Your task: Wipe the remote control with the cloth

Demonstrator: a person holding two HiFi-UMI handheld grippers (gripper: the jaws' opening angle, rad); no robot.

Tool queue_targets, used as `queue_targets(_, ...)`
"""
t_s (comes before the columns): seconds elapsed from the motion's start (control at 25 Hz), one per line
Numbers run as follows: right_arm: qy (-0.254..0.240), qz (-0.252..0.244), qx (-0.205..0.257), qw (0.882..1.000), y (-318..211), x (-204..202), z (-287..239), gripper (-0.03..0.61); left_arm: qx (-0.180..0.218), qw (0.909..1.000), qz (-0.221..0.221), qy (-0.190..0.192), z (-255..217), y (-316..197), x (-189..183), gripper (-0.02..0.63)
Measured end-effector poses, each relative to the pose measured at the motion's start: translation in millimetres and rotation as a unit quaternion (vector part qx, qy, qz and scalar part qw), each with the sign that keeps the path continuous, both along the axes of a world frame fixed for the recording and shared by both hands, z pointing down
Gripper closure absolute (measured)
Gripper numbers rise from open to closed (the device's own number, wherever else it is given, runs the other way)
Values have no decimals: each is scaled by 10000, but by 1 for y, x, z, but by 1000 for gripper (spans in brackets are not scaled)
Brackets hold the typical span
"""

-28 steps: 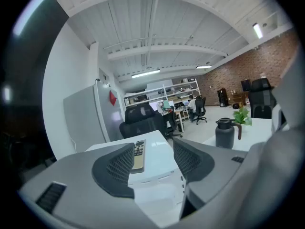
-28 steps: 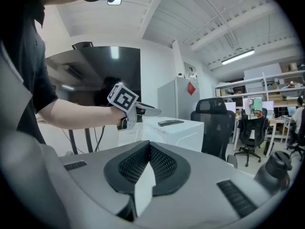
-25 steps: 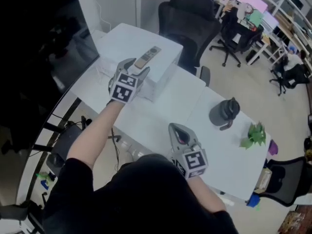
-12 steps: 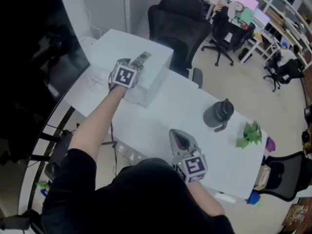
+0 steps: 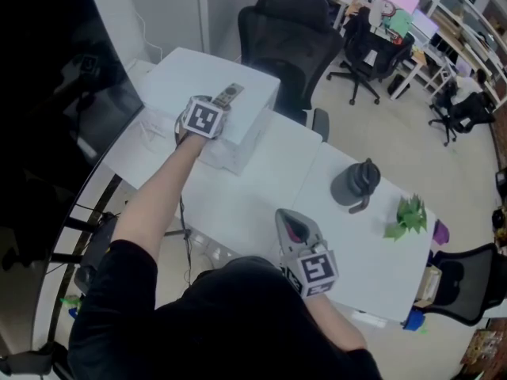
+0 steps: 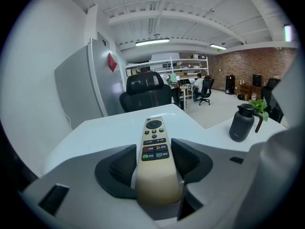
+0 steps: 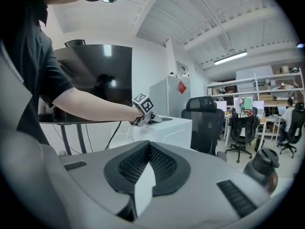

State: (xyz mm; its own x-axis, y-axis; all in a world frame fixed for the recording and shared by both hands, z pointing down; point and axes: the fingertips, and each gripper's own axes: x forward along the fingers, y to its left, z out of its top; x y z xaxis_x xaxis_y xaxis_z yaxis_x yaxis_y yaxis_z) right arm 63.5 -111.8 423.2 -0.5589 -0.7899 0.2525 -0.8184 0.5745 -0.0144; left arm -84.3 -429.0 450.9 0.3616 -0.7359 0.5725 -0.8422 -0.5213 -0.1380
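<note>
A beige remote control [image 5: 229, 94] [image 6: 154, 147] lies on top of a white box [image 5: 242, 137] at the table's far left. My left gripper [image 5: 215, 104] [image 6: 153, 157] reaches over the box with the remote's near end between its jaws. They are closing, and the dark pads [image 6: 123, 166] meet both sides of the remote. My right gripper [image 5: 287, 214] [image 7: 148, 168] hovers at the near table edge, shut on a piece of white cloth [image 7: 143, 190] that sticks out below the pads. From the right gripper view, the left gripper [image 7: 151, 119] shows far off on the box.
The white table [image 5: 269, 176] carries a dark flask [image 5: 356, 184] [image 6: 241, 123] and a small green plant [image 5: 408, 218] on its right half. A black office chair [image 5: 289, 30] stands behind the box. A dark screen [image 5: 47, 109] fills the left. More desks and chairs lie beyond.
My left gripper slid forward along the box so the remote now sits between its jaws. The right gripper stayed put with the cloth.
</note>
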Motion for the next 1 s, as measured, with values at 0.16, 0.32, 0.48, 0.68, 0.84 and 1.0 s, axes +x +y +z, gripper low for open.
queue_targets(0.16, 1, 18, 26, 10000, 2, 2, -2, 569, 88, 9998, 31, -161, 0, 3, -2, 403)
queue_targets(0.32, 7, 59, -13, 10000, 4, 5, -1, 569, 353, 9992, 35, -159, -10, 8, -6, 405)
queue_targets(0.48, -51, 57, 5, 10000, 5, 6, -3, 569, 890, 9958, 3, -211, -33, 20, -13, 405)
queue_targets(0.68, -74, 34, -74, 9999, 8, 2, -3, 569, 1254, 9920, 89, 104, -55, 56, -15, 405)
queue_targets(0.84, -132, 61, -18, 9999, 9, 3, -1, 569, 1554, 9869, 303, 321, -73, 100, -10, 406)
queue_targets(1.0, -128, 339, -173, 9992, 3, 23, 7, 569, 1874, 9792, 682, 368, -89, 155, 2, 407)
